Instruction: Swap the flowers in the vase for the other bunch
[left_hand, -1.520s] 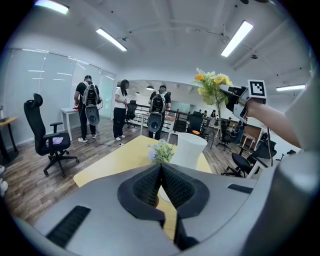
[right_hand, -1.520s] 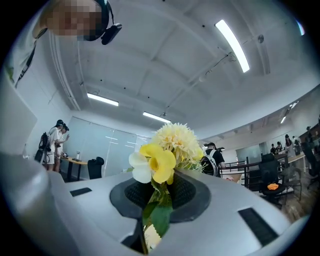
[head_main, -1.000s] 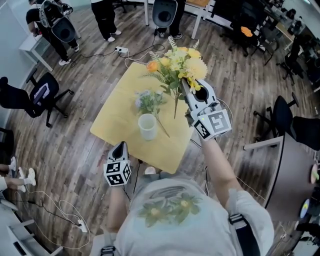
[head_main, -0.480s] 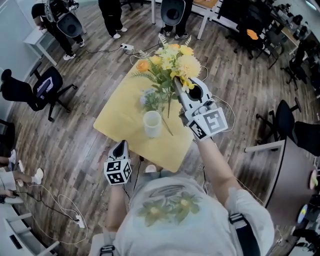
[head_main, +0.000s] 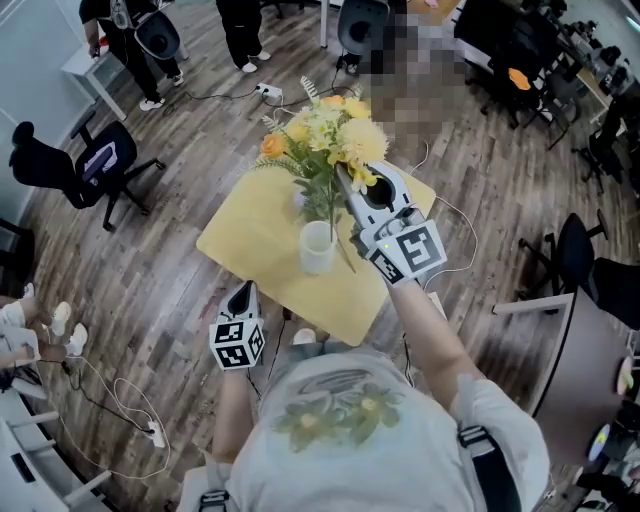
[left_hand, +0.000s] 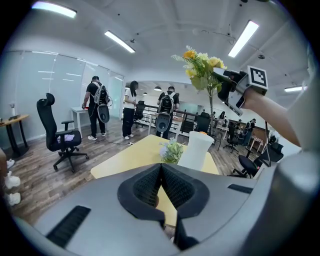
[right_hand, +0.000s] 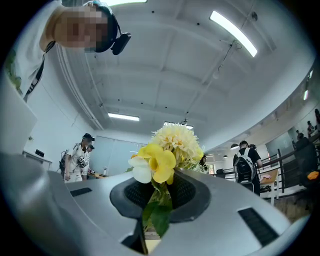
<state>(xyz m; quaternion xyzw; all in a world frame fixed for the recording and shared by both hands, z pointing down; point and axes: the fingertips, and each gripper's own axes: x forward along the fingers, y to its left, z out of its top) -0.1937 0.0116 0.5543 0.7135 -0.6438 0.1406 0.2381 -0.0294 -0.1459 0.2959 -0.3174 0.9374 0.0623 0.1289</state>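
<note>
Insertion of the new flowers is the step in hand. The right gripper (head_main: 340, 178) is clenched on the stems of the yellow bunch (head_main: 335, 135) just under the blooms. Leaves & a yellow-white blossom poke out betw. its pads. The heads stand up past the jaw tips and the stems hang below them.

The white vase (head_main: 318, 250) sits on the yellow table (head_main: 250, 240) almost directly under those jaw tips. The stem ends reach down to approx. its mouth, but no view shows whether they're inside the rim yet. No other flowers show in the vase. The pale bunch (left_hand: 172, 151) lies on the table right beside the vase, below & beyond the right gripper, so the take-out half looks done.

The left gripper (head_main: 241, 293) has its jaws pressed together w/ nothing betw. them. It hangs low by the table's near edge, w/ the vase ahead & a bit to its right, well apart.

Next move, prob.: centre the stems over the mouth, lower the right gripper straight down till they bottom out, then let go. That calls for keeping the bunch near vertical. The vase stands unheld, so a stem snagging the rim could tip it, and the left gripper could steady its wall. Release only once the bunch stands on its own.
</note>
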